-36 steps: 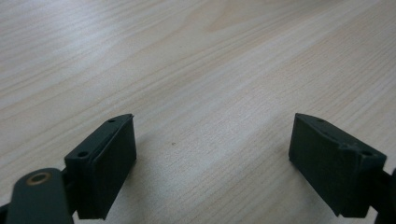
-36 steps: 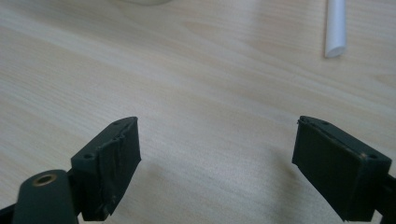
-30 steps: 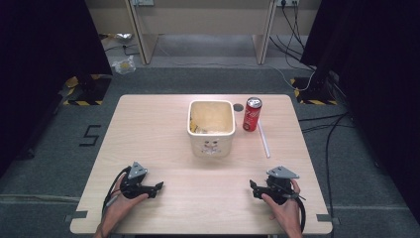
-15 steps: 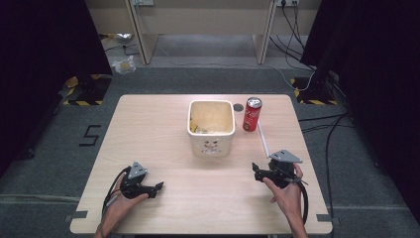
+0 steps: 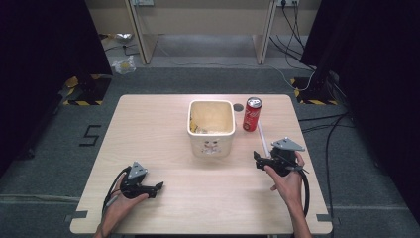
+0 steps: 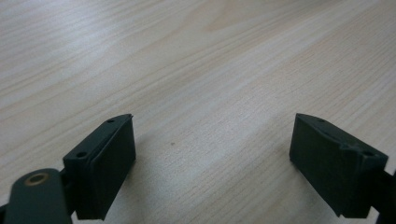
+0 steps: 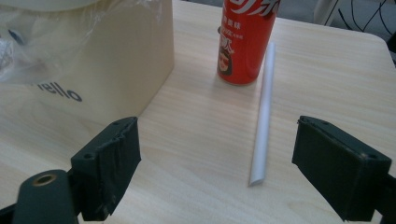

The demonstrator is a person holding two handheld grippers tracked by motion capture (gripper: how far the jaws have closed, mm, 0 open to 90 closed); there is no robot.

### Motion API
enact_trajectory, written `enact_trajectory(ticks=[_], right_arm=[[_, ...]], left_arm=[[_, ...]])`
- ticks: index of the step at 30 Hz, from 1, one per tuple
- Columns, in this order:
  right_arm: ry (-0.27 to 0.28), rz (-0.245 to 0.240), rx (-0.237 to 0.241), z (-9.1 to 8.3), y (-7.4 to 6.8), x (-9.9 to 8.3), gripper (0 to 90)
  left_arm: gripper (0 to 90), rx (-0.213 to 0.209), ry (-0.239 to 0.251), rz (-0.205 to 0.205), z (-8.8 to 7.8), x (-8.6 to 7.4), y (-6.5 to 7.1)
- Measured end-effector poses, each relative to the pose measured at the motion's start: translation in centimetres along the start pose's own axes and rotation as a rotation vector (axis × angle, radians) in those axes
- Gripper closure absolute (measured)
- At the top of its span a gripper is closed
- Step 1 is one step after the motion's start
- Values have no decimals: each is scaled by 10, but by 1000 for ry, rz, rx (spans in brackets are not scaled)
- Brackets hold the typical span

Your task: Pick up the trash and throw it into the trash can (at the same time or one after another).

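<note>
White straw (image 7: 263,122) lies between your right gripper's (image 7: 215,158) wide jaws.
You line up on it beside the can (image 7: 244,39); left gripper (image 6: 212,161) rests wide apart, empty.

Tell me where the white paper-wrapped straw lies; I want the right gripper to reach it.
The white paper-wrapped straw lies flat on the wooden table, right of the red drink can, just ahead of the open right gripper.

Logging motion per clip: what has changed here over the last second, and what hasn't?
The right hand-held gripper moved forward across the table toward the white straw beside the red can, jaws open, holding nothing. The left hand-held gripper stayed near the front edge, open. Can, straw and cream bin did not move.
</note>
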State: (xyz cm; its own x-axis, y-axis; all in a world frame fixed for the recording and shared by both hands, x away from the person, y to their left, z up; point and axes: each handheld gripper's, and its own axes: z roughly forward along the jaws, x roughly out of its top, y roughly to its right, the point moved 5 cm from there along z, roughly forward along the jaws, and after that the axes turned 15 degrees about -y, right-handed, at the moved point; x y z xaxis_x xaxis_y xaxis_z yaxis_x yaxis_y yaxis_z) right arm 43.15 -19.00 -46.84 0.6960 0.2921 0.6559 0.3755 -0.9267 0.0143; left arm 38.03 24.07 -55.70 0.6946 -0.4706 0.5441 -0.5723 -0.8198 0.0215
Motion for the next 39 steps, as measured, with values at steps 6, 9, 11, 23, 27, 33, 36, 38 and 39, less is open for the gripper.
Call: enact_trajectory(ticks=[6, 9, 11, 23, 27, 33, 36, 38, 39], right_arm=[[-2, 5, 4, 7, 3, 13, 151], [4, 16, 5, 10, 5, 20, 151], [9, 20, 5, 13, 7, 25, 150], [18, 16, -15, 31, 16, 57, 153], [18, 30, -23, 38, 21, 66, 154], [19, 51, -18, 50, 27, 75, 154], [17, 46, -29, 58, 29, 78, 154], [17, 45, -33, 62, 30, 81, 154], [18, 47, -34, 64, 30, 83, 154]], left_arm=[[135, 0, 0, 0, 0, 0, 0], [135, 0, 0, 0, 0, 0, 0], [135, 0, 0, 0, 0, 0, 0], [136, 0, 0, 1, 0, 0, 0], [136, 0, 0, 1, 0, 0, 0], [136, 0, 0, 1, 0, 0, 0], [136, 1, -2, 2, 0, 0, 0], [136, 0, -1, 1, 0, 0, 0], [136, 0, -1, 1, 0, 0, 0]])
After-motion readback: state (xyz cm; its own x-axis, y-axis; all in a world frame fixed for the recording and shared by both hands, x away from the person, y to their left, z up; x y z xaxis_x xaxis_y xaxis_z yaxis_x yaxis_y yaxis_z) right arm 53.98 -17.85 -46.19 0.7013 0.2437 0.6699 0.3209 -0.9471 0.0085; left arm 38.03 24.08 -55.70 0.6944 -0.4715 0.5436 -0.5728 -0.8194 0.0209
